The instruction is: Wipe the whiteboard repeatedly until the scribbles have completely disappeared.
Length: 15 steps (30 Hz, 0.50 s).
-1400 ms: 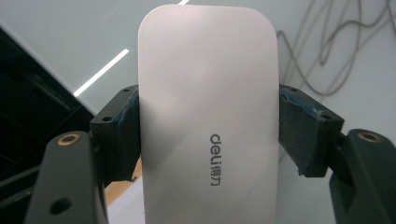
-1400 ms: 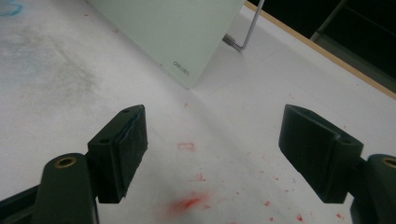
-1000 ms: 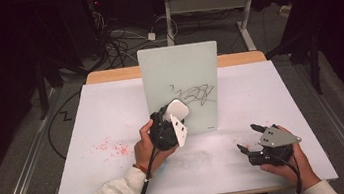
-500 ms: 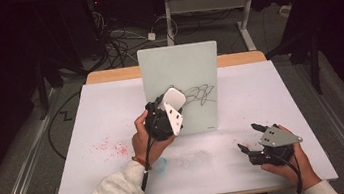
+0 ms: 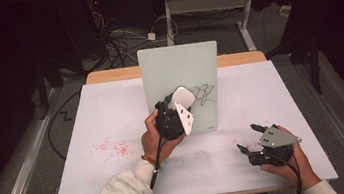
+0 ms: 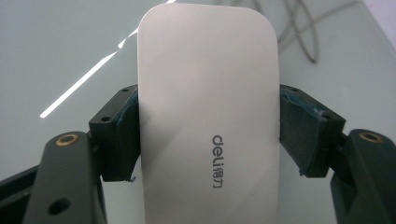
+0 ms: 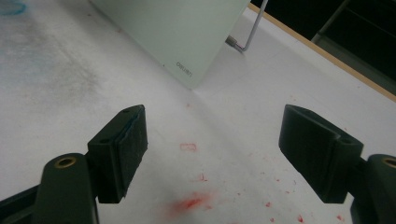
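A white-covered counter (image 5: 112, 120) stands in a dark room, with cables on the floor behind it. On it a pale glass board (image 5: 179, 71) stands upright, black scribbles (image 5: 203, 94) on its face. The left gripper (image 6: 208, 135) has its fingers (image 6: 116, 135) closed on the sides of a white eraser (image 6: 205, 107), held up against the board just left of the scribbles. The right gripper (image 7: 212, 149) rests low near the counter's front right, fingers (image 7: 128, 140) wide apart and holding nothing, above red smudges (image 7: 189, 203)
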Each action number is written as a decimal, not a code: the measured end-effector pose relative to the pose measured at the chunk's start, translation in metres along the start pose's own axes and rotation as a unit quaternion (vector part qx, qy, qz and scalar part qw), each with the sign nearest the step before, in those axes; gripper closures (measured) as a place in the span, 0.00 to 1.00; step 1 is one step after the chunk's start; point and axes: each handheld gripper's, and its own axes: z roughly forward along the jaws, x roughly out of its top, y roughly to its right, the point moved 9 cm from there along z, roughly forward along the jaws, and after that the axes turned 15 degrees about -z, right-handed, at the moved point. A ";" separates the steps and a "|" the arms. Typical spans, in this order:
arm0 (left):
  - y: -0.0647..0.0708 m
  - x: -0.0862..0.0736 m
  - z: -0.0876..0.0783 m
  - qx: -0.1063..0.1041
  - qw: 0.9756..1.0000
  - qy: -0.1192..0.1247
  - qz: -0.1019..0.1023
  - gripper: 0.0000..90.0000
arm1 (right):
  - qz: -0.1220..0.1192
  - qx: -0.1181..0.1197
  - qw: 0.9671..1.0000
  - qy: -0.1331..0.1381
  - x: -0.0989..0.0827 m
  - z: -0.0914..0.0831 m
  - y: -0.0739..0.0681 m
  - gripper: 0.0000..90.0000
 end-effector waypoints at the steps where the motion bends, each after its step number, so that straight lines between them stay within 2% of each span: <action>1: 0.006 -0.004 0.001 -0.004 1.000 -0.004 0.006 0.31 | 0.000 0.000 1.000 0.000 0.000 0.000 0.000 0.27; 3: 0.017 -0.011 0.003 -0.009 1.000 -0.011 0.025 0.31 | 0.002 0.001 1.000 0.001 0.000 0.000 0.000 0.27; 5: 0.024 -0.013 0.005 -0.010 0.999 -0.014 0.033 0.31 | 0.002 0.004 1.000 0.003 0.000 0.000 0.000 0.27; 9: 0.024 -0.010 0.005 -0.020 0.999 -0.018 0.026 0.31 | -0.001 0.005 1.000 0.004 0.000 0.000 -0.001 0.27; 13: 0.021 0.000 0.005 -0.021 1.000 -0.011 0.020 0.31 | 0.001 0.004 1.000 0.004 0.000 0.000 0.000 0.27; 15: 0.014 0.015 0.003 -0.016 1.000 0.002 0.006 0.32 | 0.002 0.004 1.000 0.004 0.000 -0.001 0.000 0.27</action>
